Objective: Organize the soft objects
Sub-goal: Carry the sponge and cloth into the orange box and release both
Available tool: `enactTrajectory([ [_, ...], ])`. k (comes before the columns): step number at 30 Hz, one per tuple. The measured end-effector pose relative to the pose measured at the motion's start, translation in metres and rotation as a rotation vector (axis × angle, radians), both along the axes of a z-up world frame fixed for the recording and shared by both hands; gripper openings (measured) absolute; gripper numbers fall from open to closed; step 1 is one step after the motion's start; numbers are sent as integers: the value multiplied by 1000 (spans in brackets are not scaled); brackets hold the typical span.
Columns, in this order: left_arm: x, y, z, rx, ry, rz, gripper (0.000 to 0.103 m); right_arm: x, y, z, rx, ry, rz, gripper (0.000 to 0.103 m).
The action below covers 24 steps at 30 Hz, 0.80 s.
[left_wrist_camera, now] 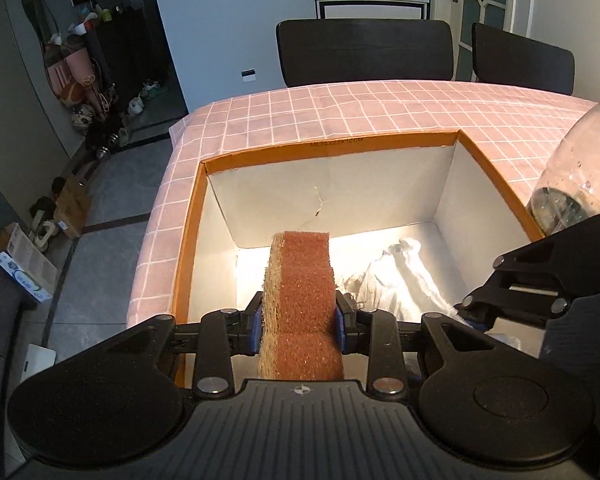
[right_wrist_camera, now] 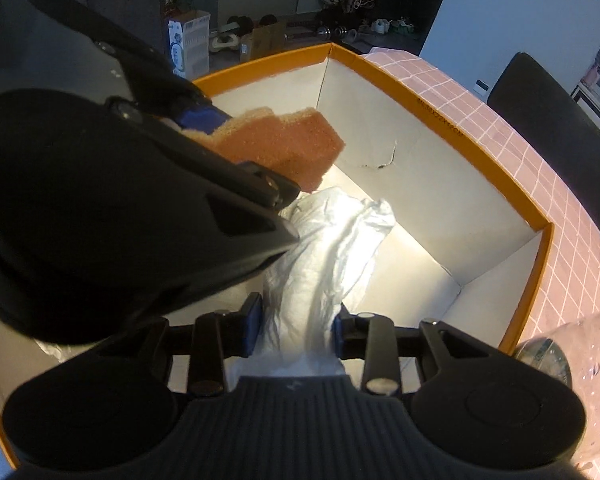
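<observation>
While both grippers hang over the box [left_wrist_camera: 496, 176], the left gripper [left_wrist_camera: 299, 322] clamps the sponge [left_wrist_camera: 300, 280] narrowly, above the floor. Right gripper [right_wrist_camera: 296, 330]: cloth [right_wrist_camera: 332, 248] between its pads [right_wrist_camera: 253, 324], draped onto the floor; jaws look slack, contact unclear. Risks, as judged: sponge released early drops onto the cloth; cloth snags a pad and lifts back out; the glass jug [right_wrist_camera: 572, 356] just outside the rim gets knocked on withdrawal.
</observation>
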<state>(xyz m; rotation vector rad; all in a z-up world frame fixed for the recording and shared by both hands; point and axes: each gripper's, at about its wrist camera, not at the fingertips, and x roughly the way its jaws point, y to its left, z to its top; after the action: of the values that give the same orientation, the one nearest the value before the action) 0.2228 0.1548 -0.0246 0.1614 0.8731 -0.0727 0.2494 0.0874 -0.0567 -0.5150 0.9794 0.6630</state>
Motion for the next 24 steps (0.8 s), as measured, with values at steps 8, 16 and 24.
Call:
enactTrajectory([
  [8, -5, 12, 12, -39, -16, 31, 61, -6, 1, 5, 11, -14, 10, 63],
  [16, -23, 17, 32, -51, -69, 47, 64, -20, 2, 19, 23, -48, 48, 78],
  [24, -58, 12, 54, -60, -210, 92, 64, -48, -21, 47, 78, -149, 72, 83],
])
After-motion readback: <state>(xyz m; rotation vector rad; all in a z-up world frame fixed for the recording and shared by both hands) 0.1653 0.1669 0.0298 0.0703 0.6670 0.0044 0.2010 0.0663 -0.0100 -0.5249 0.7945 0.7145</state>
